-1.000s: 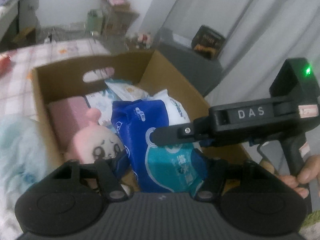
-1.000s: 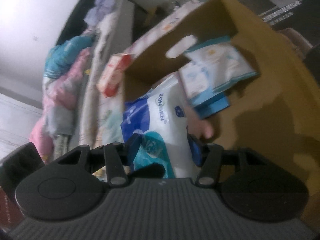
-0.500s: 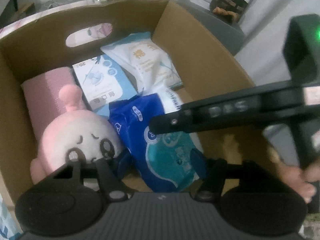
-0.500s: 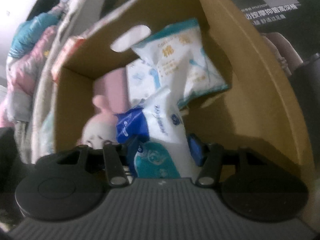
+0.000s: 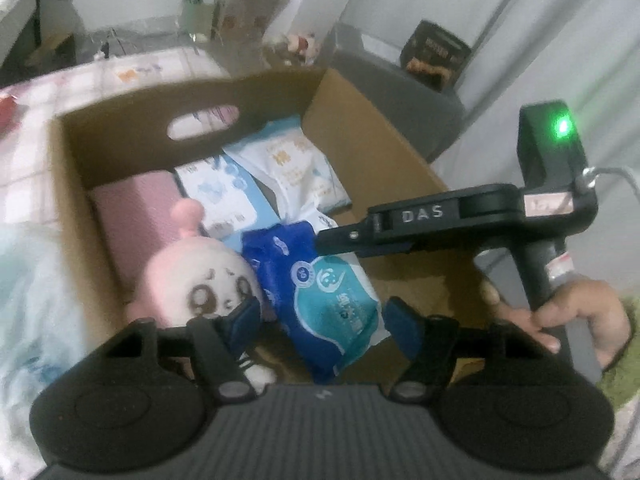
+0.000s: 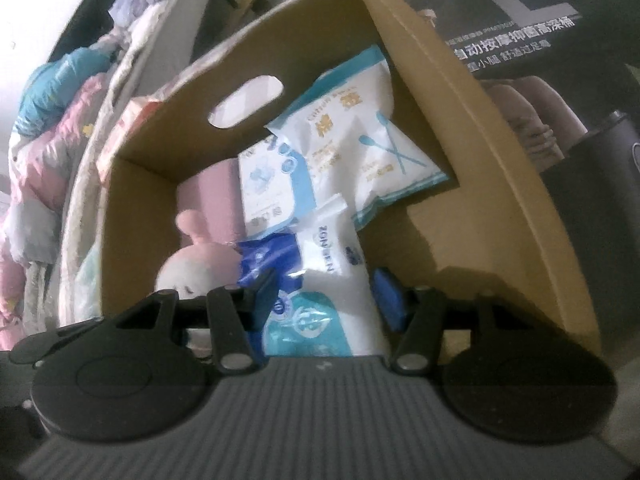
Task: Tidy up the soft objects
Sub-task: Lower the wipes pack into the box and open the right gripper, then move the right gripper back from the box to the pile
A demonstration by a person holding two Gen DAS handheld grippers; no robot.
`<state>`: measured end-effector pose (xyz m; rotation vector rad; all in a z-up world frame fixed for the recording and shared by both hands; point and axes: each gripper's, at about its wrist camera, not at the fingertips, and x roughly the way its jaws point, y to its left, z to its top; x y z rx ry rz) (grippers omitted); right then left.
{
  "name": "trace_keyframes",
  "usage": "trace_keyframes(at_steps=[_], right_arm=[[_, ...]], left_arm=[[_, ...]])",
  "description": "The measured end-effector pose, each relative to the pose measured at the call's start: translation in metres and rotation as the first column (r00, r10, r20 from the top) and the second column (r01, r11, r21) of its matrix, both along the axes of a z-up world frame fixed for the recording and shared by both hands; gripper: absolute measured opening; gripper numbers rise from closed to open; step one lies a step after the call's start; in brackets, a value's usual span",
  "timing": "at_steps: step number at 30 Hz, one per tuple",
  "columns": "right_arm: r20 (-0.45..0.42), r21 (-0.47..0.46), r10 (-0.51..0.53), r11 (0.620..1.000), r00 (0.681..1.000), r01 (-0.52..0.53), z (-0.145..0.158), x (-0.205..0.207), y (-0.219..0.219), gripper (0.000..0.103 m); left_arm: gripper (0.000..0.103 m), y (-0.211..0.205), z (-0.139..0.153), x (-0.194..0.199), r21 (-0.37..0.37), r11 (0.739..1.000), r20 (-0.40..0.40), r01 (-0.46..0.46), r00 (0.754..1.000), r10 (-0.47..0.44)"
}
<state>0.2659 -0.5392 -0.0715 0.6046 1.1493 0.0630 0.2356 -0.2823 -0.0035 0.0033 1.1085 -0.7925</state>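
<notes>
- We see a brown cardboard box [image 5: 360,152], matte and stiff, with an oval hand-hole cut through its far wall; it holds everything soft here.
- A glossy blue and teal plastic wipes pack [image 5: 332,304] lies against the box's near wall, a little right of centre. Its long axis runs from the near wall toward the far wall, white end pointing at the far right corner.
- Our left gripper [image 5: 324,320] hangs over the near wall with its blue-padded jaws spread apart, one on either side of the pack's near end, gripping nothing.
- Our right gripper [image 6: 326,292] is also released: its jaws flank the same pack with gaps showing. In the left view its black fingers [image 5: 340,240] reach in over the right wall, tips just above the pack.
- A round, fuzzy pink plush toy [image 5: 196,276] with a knob on top sits in the near left corner, face toward us.
- A flat pink cloth block [image 5: 136,216] lies along the left wall.
- Two crinkly white pouches rest at the far wall: a blue-trimmed pouch [image 6: 272,184] and a cotton-swab bag [image 6: 356,136] leaning into the far right corner.
</notes>
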Motion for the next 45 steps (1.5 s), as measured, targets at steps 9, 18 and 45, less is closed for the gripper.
trace_keyframes(at_steps=[9,18,45], right_arm=[[0.189,0.069,-0.041,0.997,0.981,0.028,0.058,-0.054,0.009,0.054],[0.286,0.179,0.003,0.982,0.958,-0.056,0.085,-0.110,0.054,0.055],[0.254,0.230,0.385,0.867,0.887,-0.442,0.088,-0.062,0.316,0.056]], left_arm=[[0.087,0.061,0.043,-0.045,-0.072,0.997,0.147,-0.027,0.988,0.038],[0.091,0.146,0.051,-0.098,-0.077,0.990,0.235,-0.121,0.962,0.136],[0.086,0.335,-0.007,-0.147,-0.002,0.866,0.346,-0.499,0.812,0.469]])
